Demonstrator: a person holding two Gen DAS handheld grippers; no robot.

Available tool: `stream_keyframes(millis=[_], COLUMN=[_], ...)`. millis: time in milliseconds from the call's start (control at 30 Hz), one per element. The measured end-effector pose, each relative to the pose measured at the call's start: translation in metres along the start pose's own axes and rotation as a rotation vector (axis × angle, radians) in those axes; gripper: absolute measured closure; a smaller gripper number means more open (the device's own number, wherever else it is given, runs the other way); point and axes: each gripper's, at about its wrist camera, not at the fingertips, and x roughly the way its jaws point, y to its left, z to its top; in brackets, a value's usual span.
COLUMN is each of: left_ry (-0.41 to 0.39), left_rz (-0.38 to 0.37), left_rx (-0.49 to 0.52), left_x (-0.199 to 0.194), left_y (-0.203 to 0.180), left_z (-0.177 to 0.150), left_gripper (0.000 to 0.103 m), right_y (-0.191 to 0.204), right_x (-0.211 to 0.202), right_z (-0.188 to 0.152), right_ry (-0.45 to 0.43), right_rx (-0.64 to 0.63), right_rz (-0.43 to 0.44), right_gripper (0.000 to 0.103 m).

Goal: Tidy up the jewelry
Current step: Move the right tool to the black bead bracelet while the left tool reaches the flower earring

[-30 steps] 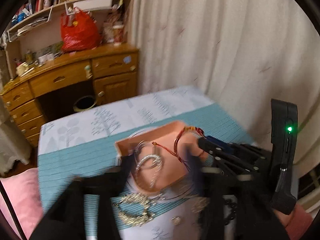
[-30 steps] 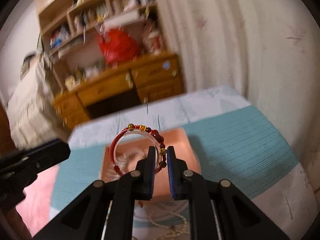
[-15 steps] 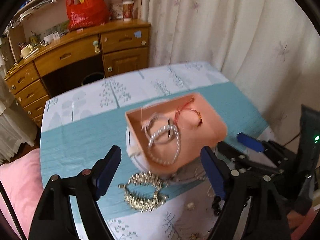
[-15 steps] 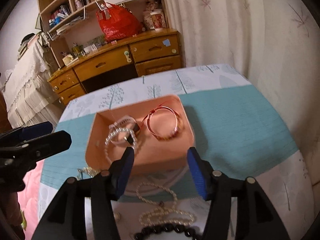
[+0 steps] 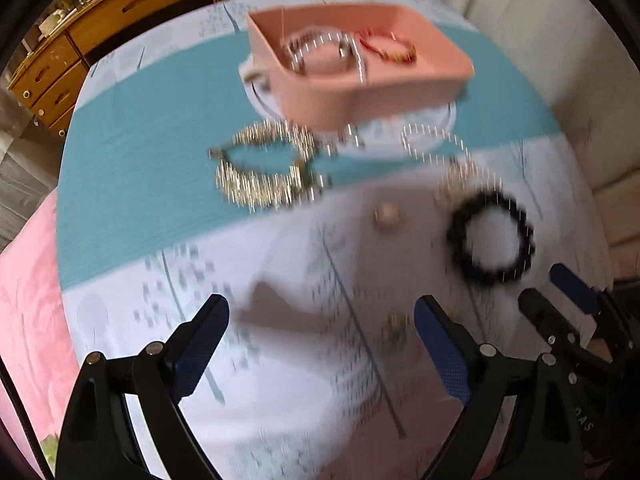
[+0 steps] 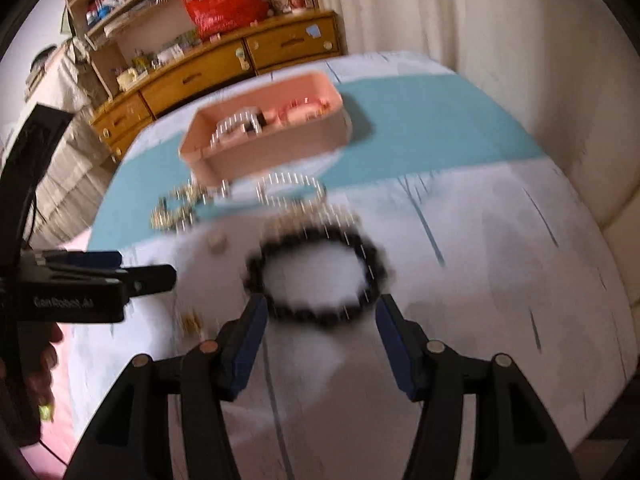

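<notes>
Your pink tray (image 5: 372,92) holds two bracelets, while the black bead bracelet (image 6: 316,276), the gold chain (image 5: 260,172) and small pieces wait on the tabletop (image 6: 500,260), and both your right claw (image 6: 318,344) and left claw (image 5: 320,344) are spread wide and hold nothing.

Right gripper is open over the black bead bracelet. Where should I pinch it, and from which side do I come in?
Take the black bead bracelet on its near arc, one pad inside the ring and one outside. It lies flat on the tablecloth as an open loop, so come down from above. The right gripper is open just short of that arc; straddling the whole ring would likely only squash it.
</notes>
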Motion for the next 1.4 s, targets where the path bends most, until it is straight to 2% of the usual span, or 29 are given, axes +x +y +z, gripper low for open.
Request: stream_keyframes(millis=[67,133,233,333,400,500,633,867,1000,1033,1100,1167,1200,1333,1400], left_ry=[0.046,0.087,0.114,0.139,0.134,0.101,0.086,0.045,0.008,-0.003,-0.015,-0.026,-0.031,-0.064,-0.072], left_rz=[0.006,0.0,-0.039,-0.097,-0.113,-0.112,-0.079,-0.123,-0.1,-0.107,-0.118,-0.111,-0.112,-0.092,-0.08], left_rx=[0.009,0.007,-0.041,-0.133,-0.195,-0.229,-0.291,-0.478,-0.523,-0.521,-0.531,-0.542,-0.546,-0.557,-0.545], left_x=[0.003,0.006,0.008,0.011,0.011,0.007,0.005,0.01,0.008,0.007,0.006,0.007,0.011,0.013,0.014], left_y=[-0.004,-0.009,-0.013,-0.014,-0.013,-0.02,-0.03,-0.044,-0.058,-0.06,-0.065,-0.072,-0.078,-0.078,-0.077], left_z=[-0.01,-0.015,-0.021,-0.025,-0.029,-0.034,-0.039,-0.047,-0.058,-0.059,-0.06,-0.058,-0.055,-0.05,-0.048], left_gripper=[0.01,0.01,0.01,0.01,0.01,0.01,0.01,0.012,0.034,0.046,0.058,0.063,0.071,0.073,0.081], right_y=[-0.001,-0.001,0.008,0.018,0.024,0.028,0.027,0.016,0.013,0.012,0.01,0.008,0.007,0.006,0.006], right_x=[-0.003,-0.004,-0.006,-0.005,-0.003,0.0,0.004,0.001,0.001,0.002,0.005,0.009,0.011,0.019,0.022], right_z=[-0.01,-0.017,-0.022,-0.022,-0.023,-0.025,-0.031,-0.031,-0.032,-0.031,-0.025,-0.02,-0.016,-0.007,-0.003], right_ry=[0.031,0.052,0.052,0.023,0.026,0.031,0.035,0.013,-0.003,-0.003,0.006,0.01,0.019,0.026,0.033], right_rx=[-0.01,-0.035,-0.151,-0.319,-0.444,-0.593,-0.773,-1.019,-1.136,-1.147,-1.152,-1.14,-1.127,-1.1,-1.095], right_rz=[-0.039,-0.04,-0.062,-0.067,-0.048,-0.04,-0.022,0.117,0.199,0.216,0.249,0.273,0.287,0.319,0.338], right_gripper=[0.044,0.039,0.038,0.038,0.038,0.038,0.038,0.038,0.039,0.039,0.039,0.039,0.04,0.048,0.051])
